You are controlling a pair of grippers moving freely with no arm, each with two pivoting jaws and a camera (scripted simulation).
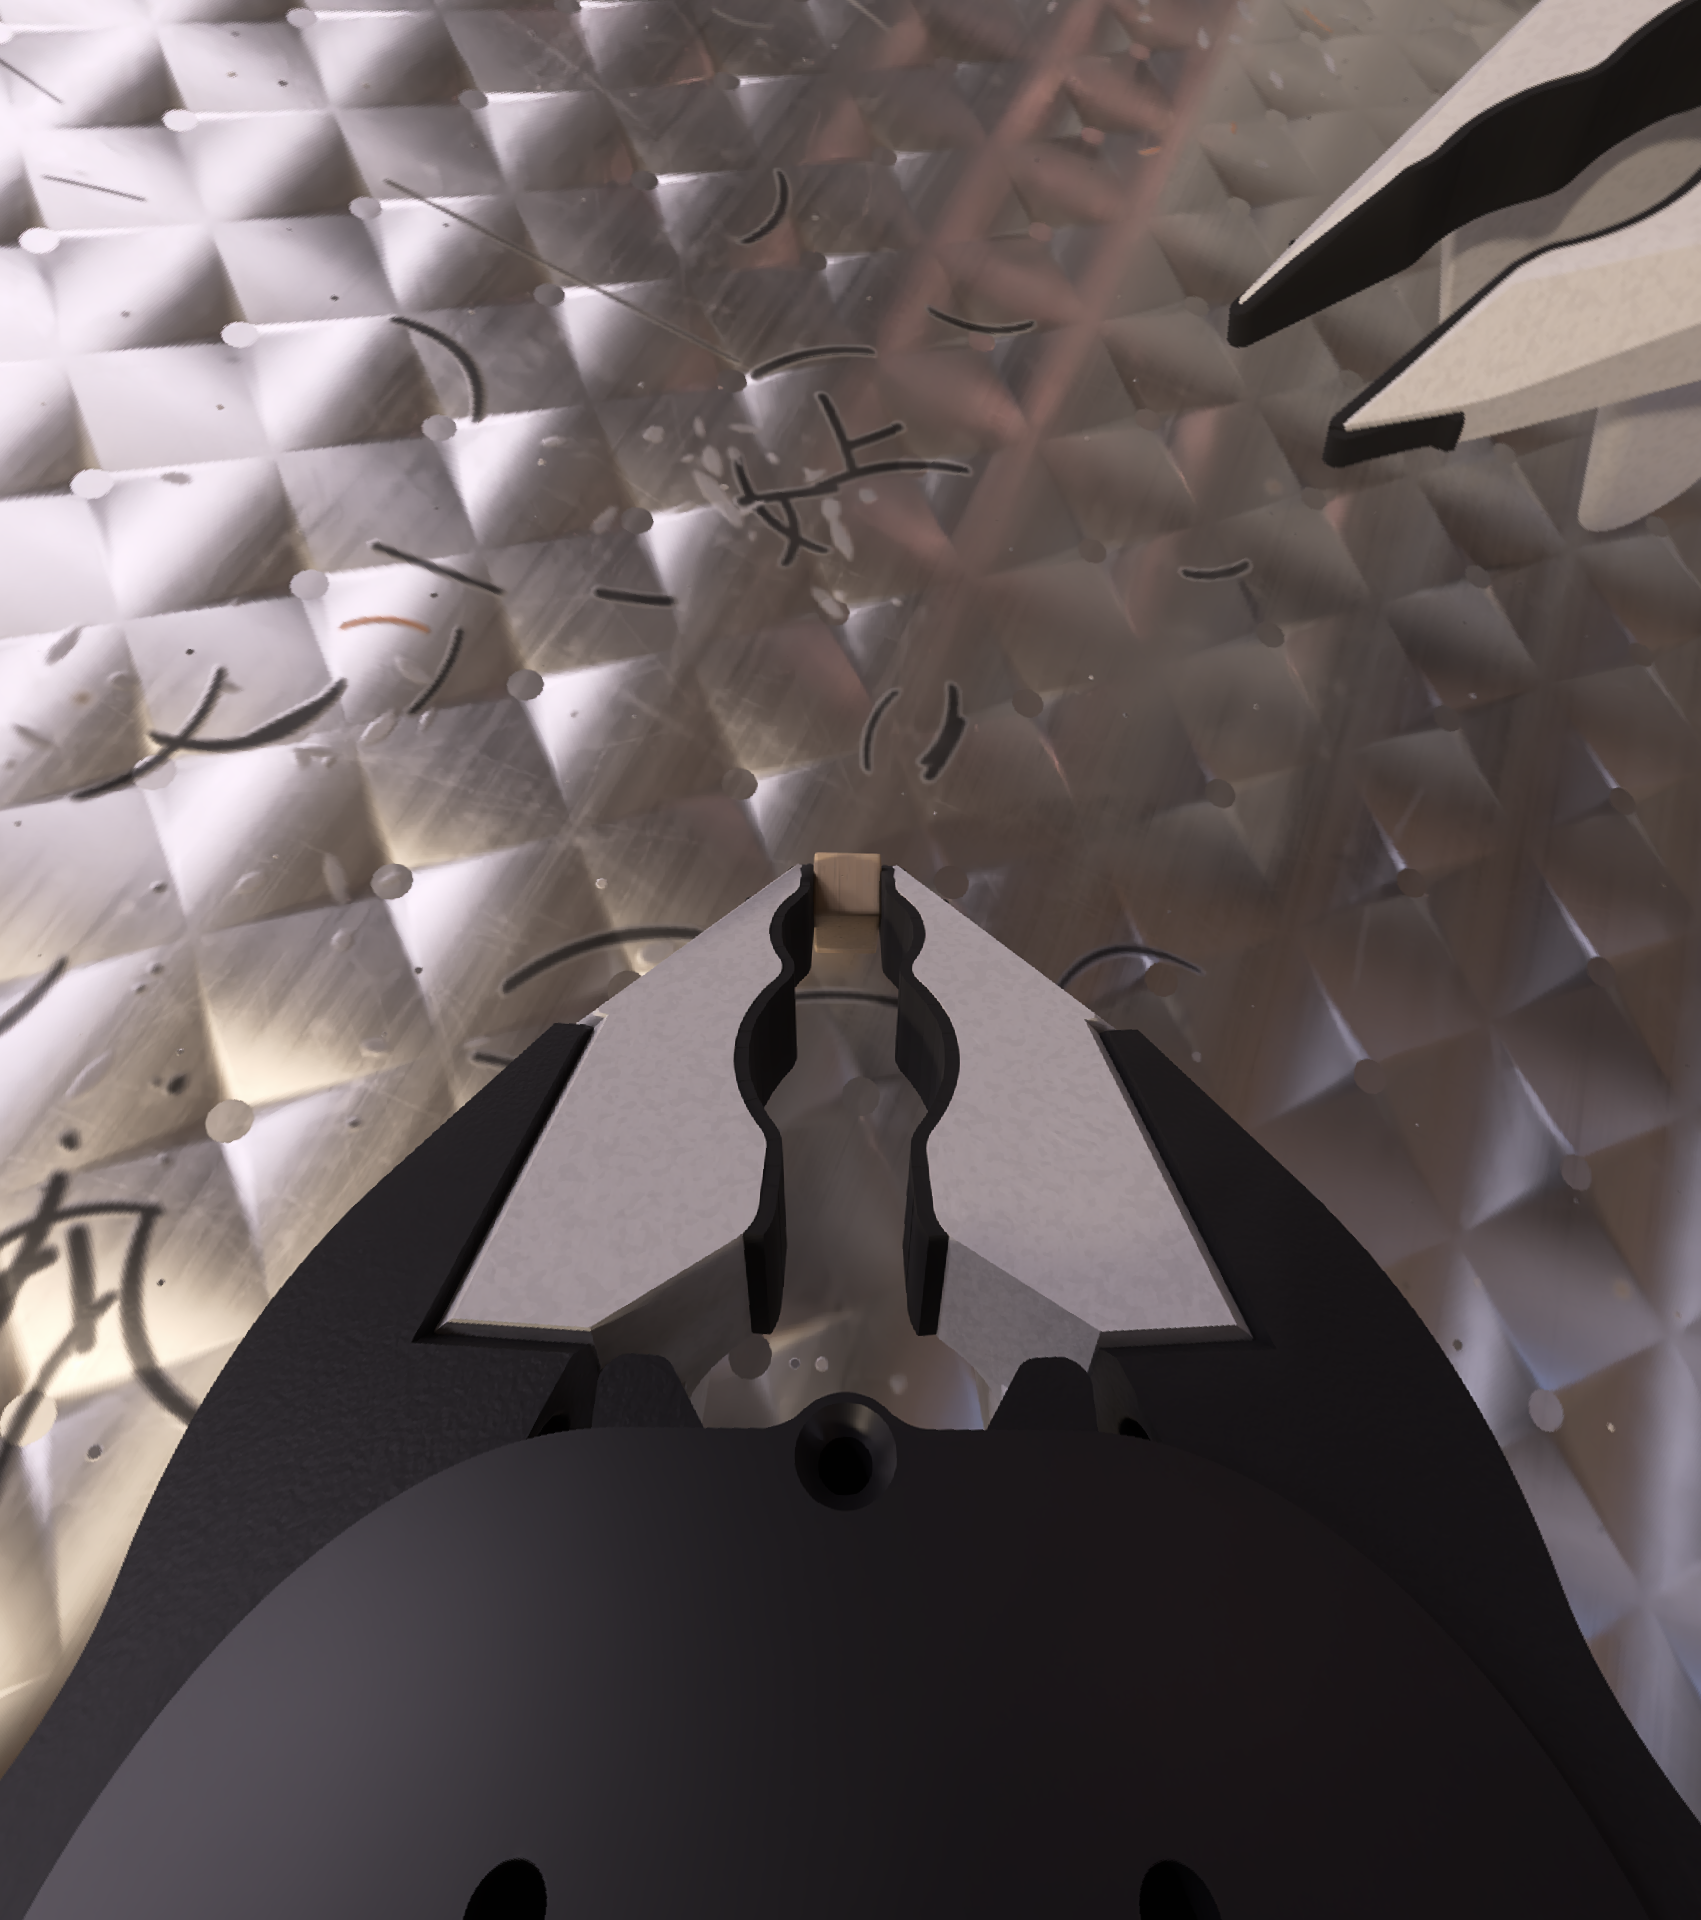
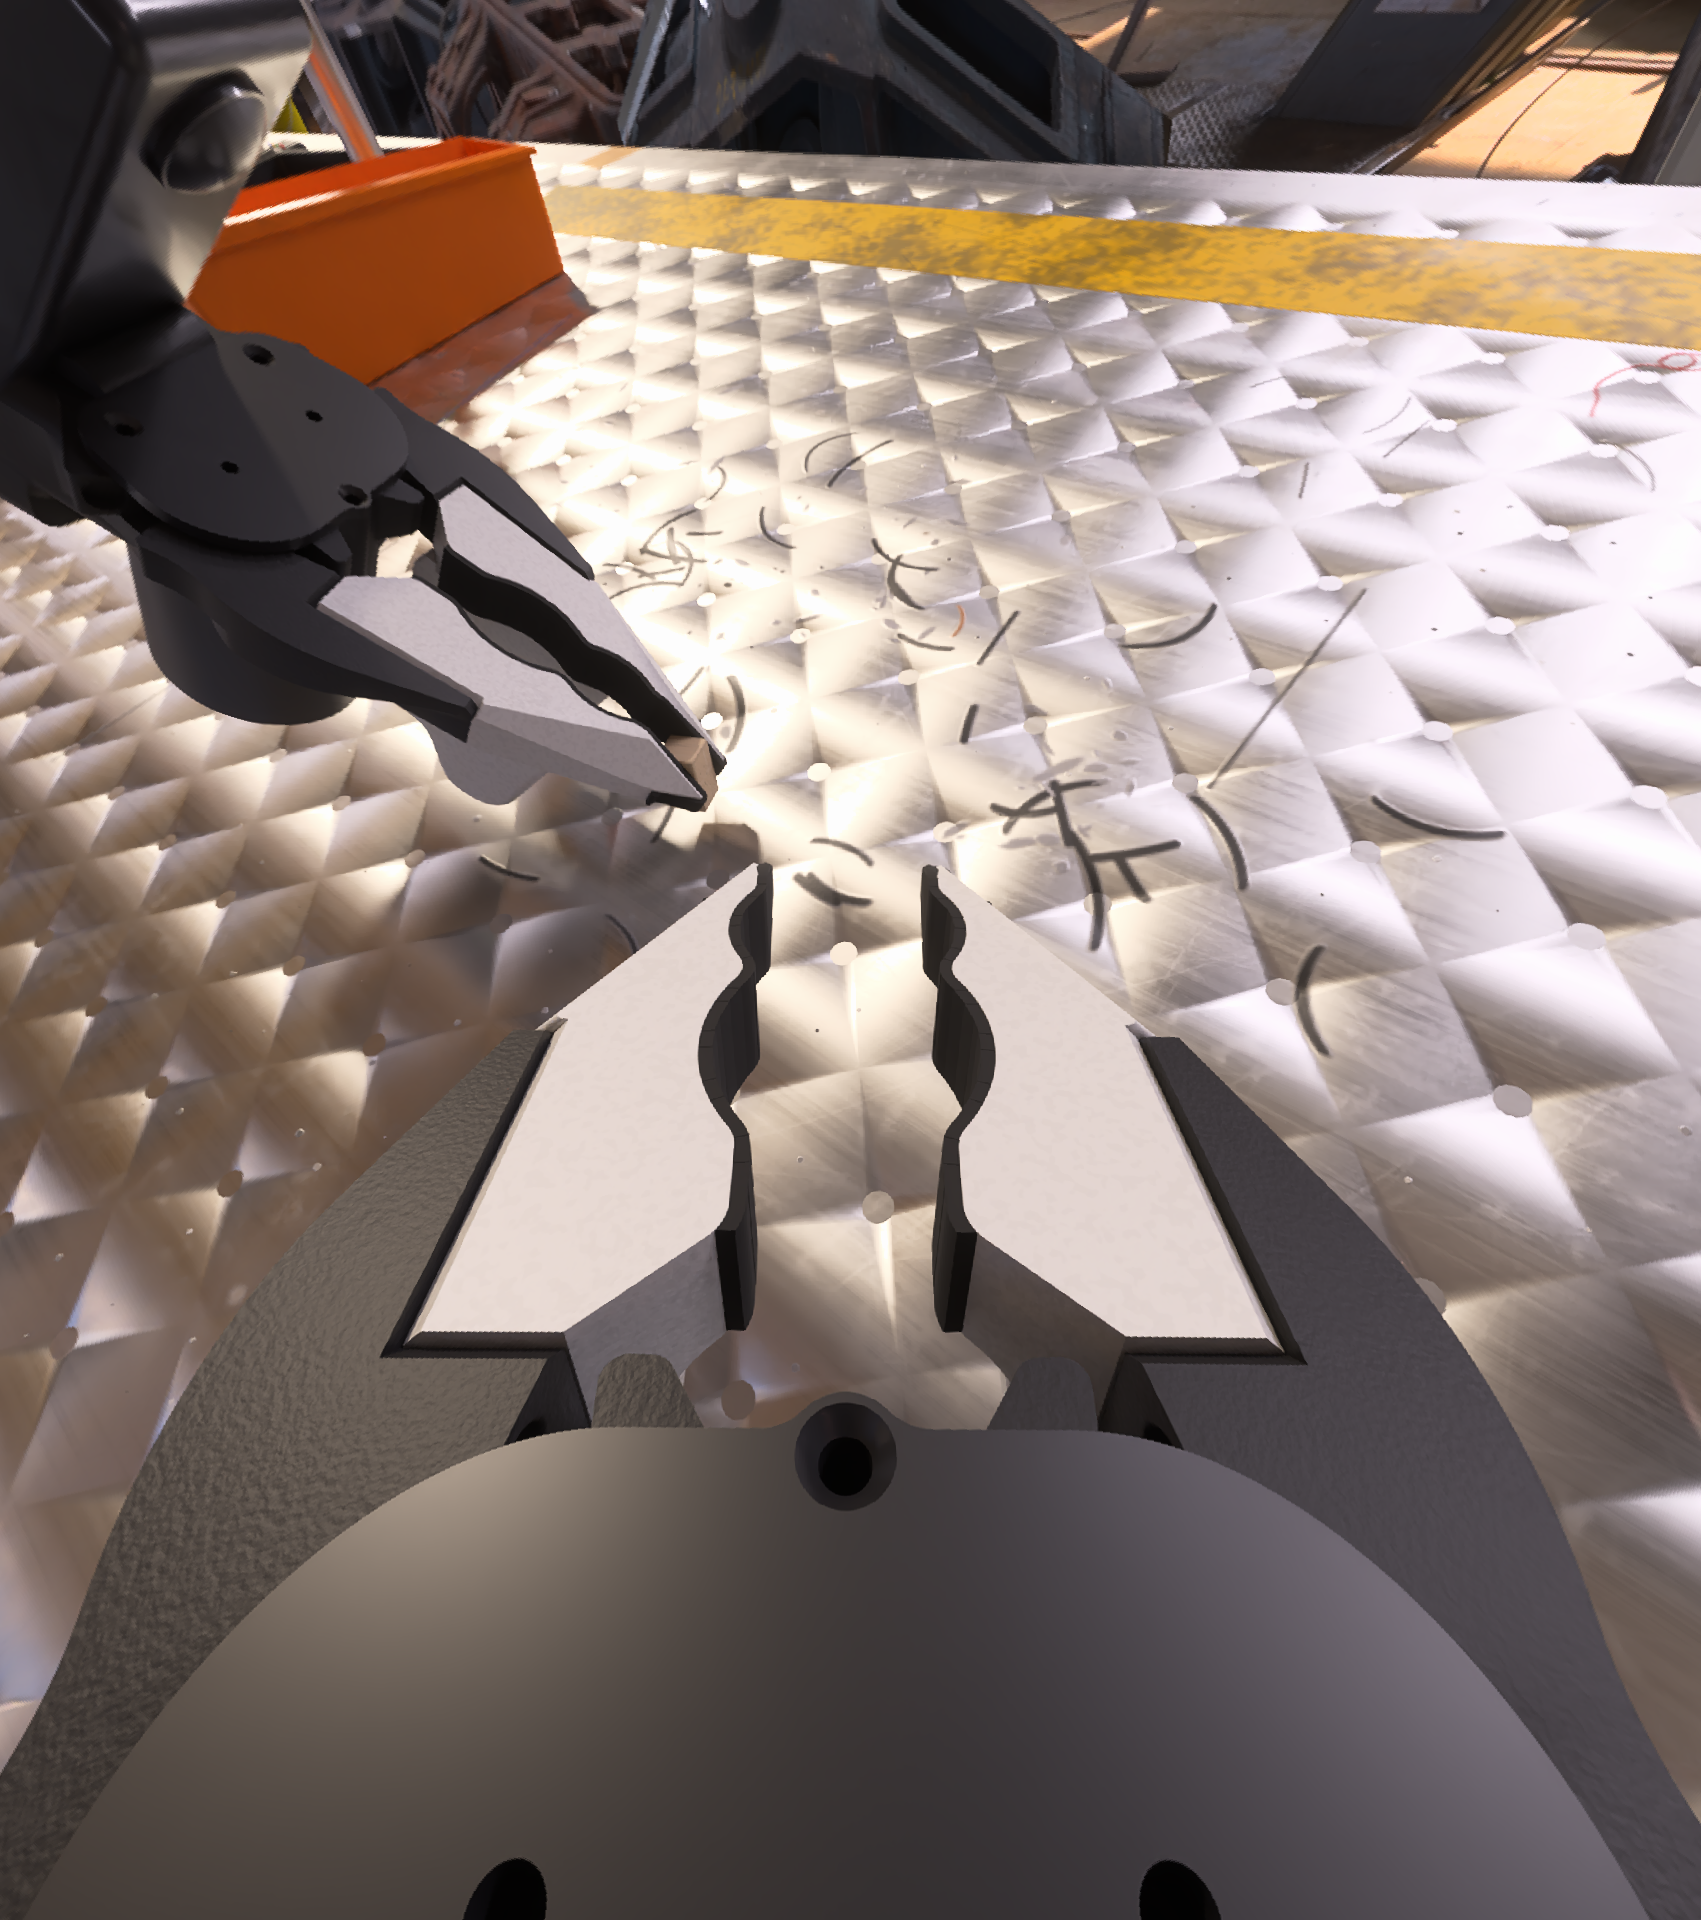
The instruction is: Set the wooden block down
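— Which step is in hand?

— The carry, I judge, nearly ending. Starting at the left: the left gripper [image 1: 847, 883] is pinching the wooden block [image 1: 846, 881] right at its fingertips, tilting down toward the metal table [image 2: 1241, 727], the block hanging just above the sheet and not yet resting on it (a dim reflection is showing under it).

— And the other tongs?

— To the right, the right gripper [image 2: 844, 883] is hovering with its fingers spread, holding nothing, its tips near the left tongs' tips.

— What is the next move calling for?

— Lowering gently until the block is touching, then parting the fingers — the block is tiny and could tip or skid.

— The surface?

— Quilted, shiny, scratched metal, with dark scribbles ahead of both tongs. Behind the left tongs an orange bin [image 2: 389, 239] is sitting; beyond the right tongs a yellow stripe [image 2: 1137, 244] is running, with workshop clutter past the edge.
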